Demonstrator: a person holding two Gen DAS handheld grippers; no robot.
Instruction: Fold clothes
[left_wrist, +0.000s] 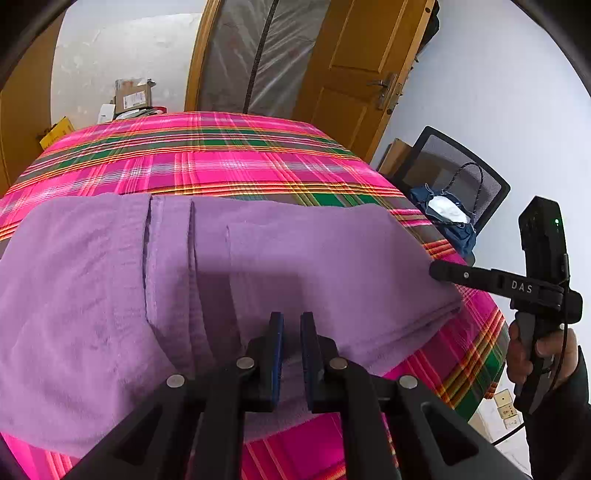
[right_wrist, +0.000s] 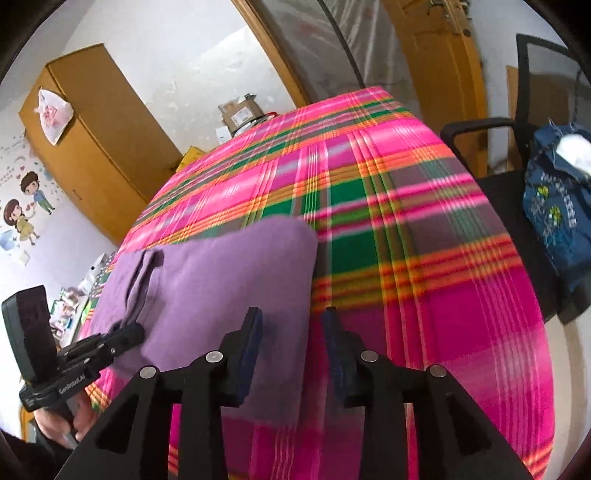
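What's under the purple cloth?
The folded purple fabric garment lies on a pink, green and orange plaid cloth. Whatever the plaid cloth covers is hidden.

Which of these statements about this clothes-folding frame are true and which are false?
1. The purple fleece garment lies on a pink, green and orange plaid cloth. True.
2. The right tongs are clamped on the garment. False: the jaws stand apart above its right edge, pressing on nothing.
3. A blue denim bag sits on a black mesh chair beside the table. True.
4. The garment is a crumpled heap. False: it lies flat, its layered edge showing at the right end.
5. The left tongs gape wide. False: the pads stand close together with only a narrow gap.
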